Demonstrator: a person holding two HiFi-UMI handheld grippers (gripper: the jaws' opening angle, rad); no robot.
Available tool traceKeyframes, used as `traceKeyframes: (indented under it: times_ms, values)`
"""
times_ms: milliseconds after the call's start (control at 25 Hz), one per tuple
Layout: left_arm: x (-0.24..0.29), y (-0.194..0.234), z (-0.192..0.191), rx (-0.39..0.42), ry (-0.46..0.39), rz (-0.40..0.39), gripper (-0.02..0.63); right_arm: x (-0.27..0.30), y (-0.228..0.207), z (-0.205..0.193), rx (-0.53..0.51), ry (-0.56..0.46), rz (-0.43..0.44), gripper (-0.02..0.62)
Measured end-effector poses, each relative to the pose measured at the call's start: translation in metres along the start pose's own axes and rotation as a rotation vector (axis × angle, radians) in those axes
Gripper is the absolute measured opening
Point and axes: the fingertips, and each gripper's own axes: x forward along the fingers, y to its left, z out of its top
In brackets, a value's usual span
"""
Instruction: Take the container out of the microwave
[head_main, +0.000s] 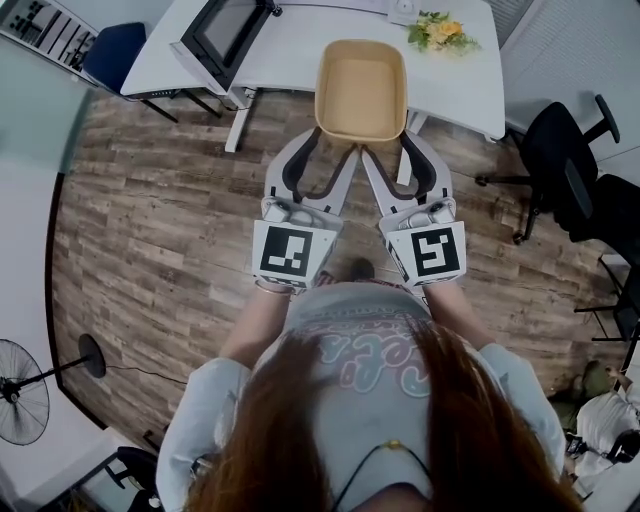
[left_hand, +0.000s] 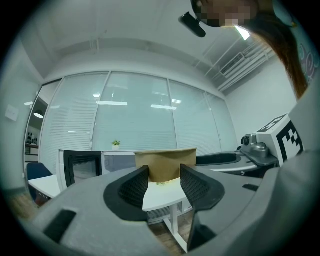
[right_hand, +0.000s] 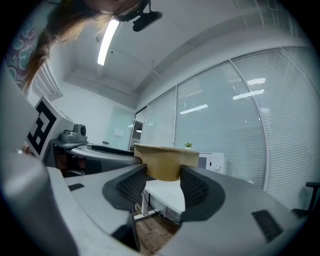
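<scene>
An empty tan paper container (head_main: 361, 90) hangs in the air over the near edge of the white table (head_main: 470, 90). My left gripper (head_main: 335, 148) is shut on its near left side and my right gripper (head_main: 385, 148) on its near right side. In the left gripper view the container (left_hand: 165, 164) sits between the two dark pads, and my left gripper (left_hand: 164, 176) points level. The right gripper view shows the same container (right_hand: 165, 161) between the pads of my right gripper (right_hand: 164, 175). The microwave (head_main: 225, 35) stands on the table at the left with its door open.
A bunch of flowers (head_main: 441, 30) lies on the table's right end. Black office chairs (head_main: 570, 165) stand at the right and a blue chair (head_main: 115, 50) at the far left. A floor fan (head_main: 20, 392) is at the lower left. Wooden floor lies below me.
</scene>
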Motion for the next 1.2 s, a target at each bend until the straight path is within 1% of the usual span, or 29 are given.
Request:
traceKeyframes:
  times_ms: [320,520,640,1200]
  values:
    - [-0.0002,-0.0023,-0.0021,-0.002,0.0,0.009,0.193,-0.0015,-0.0003,-0.0006,-0.019,0.001,0.012,0.201]
    - [-0.0013,-0.0026,-0.0028,-0.029,-0.002,0.022,0.193,-0.0021,0.0009,-0.0013,-0.027,0.004,0.018,0.201]
    - [-0.001,-0.0033,-0.0019,-0.013,0.0,0.017,0.193,-0.0026,-0.0002,-0.0003,-0.021,0.002,0.023,0.201]
    - [-0.0057,-0.0018,-0.0008,-0.009,-0.001,0.04,0.193,-0.0019,0.0038,0.0007,-0.028,-0.001,0.048,0.201]
